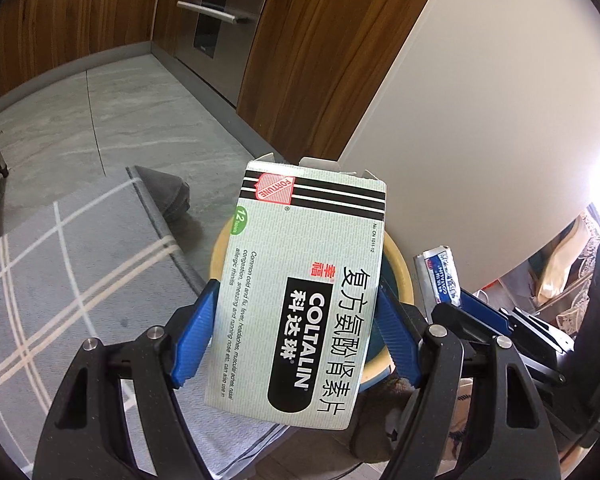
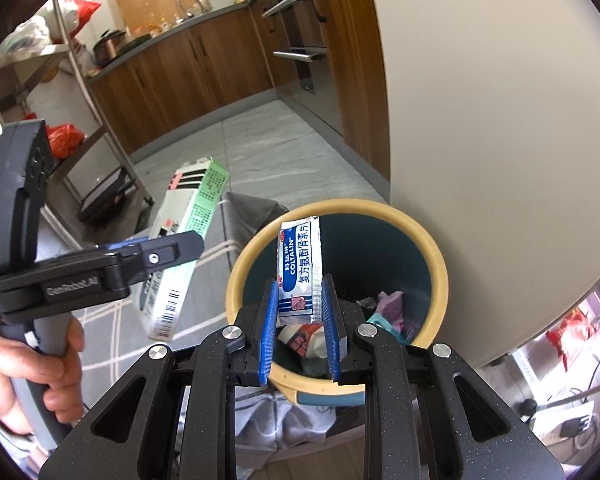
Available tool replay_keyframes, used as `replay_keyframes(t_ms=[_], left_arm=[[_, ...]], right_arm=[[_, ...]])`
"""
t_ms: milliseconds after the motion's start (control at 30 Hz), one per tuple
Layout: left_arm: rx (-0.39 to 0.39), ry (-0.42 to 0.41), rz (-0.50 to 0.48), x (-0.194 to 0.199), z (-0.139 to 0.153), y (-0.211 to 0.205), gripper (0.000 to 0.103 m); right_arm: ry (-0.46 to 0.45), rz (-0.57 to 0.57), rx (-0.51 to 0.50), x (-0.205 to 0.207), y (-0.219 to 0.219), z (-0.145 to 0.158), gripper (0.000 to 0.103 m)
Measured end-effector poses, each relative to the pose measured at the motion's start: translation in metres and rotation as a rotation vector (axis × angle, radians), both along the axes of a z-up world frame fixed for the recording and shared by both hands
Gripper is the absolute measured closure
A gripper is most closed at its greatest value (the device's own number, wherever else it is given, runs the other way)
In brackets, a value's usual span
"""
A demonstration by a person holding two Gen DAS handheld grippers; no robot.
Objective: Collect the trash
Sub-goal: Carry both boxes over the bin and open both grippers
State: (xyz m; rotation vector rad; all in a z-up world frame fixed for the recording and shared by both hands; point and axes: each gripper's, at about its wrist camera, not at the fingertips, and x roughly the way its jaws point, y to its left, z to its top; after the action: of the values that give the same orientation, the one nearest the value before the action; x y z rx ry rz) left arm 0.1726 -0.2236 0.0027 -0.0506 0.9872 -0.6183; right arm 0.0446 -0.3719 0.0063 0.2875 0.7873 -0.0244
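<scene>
While seen only from behind in the left wrist view, shows its printed face in the right wrist view: foil sachet [image 2: 300, 272], reading "COLTALIN" in white on a blue band with Chinese characters alongside. Stands upright above the open mouth of the bin [image 2: 440, 268], yellow-rimmed and dark teal inside, with crumpled wrappers and a purple scrap at the bottom. Clamped at its lower end between the blue pads of the right gripper [image 2: 299, 340], fingers [image 2: 267, 336] nearly together on either side of the foil.

Fills the left wrist view instead: medicine box [image 1: 300, 296], pale green-white, top flaps open. Legible there: "FORTUNE" in a red shield, "12" in a green circle, "COLTALIN" in white on a black oval, large Chinese characters, "No. CN 1011-12", and small text starting "Common cold and flu, fever, headaches". Gripped across its width by the left gripper [image 1: 296, 336], blue fingers [image 1: 194, 332] held wide apart by the box and pressed against its two long edges.

Visible only from the right wrist: the box's side panel with green print and a barcode near the lower end, the box held left of the bin and outside its rim, plus a bare hand [image 2: 28, 376] wrapped around the left gripper's grey handle marked "GenRobot.AI". Shared by both views: grey checked rug [image 1: 72, 280] on the tiled floor beside the bin.
</scene>
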Motion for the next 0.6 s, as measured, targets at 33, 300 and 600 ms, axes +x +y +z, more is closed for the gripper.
replay_keyframes(t_ms=[33,300,600], left_arm=[[0.006,0.001,0.001,0.001,-0.002,-0.002,0.029],[0.039,0.036,-0.001,0.010,-0.025,-0.023,0.029],[0.050,0.093,0.031,0.030,-0.051,-0.046,0.029]], right_arm=[[0.002,-0.006,0.006,0.001,-0.002,-0.002,0.080],[0.060,-0.048,0.033,0.014,-0.014,-0.024,0.080],[0.145,-0.068,0.050,0.035,-0.024,-0.057,0.080]])
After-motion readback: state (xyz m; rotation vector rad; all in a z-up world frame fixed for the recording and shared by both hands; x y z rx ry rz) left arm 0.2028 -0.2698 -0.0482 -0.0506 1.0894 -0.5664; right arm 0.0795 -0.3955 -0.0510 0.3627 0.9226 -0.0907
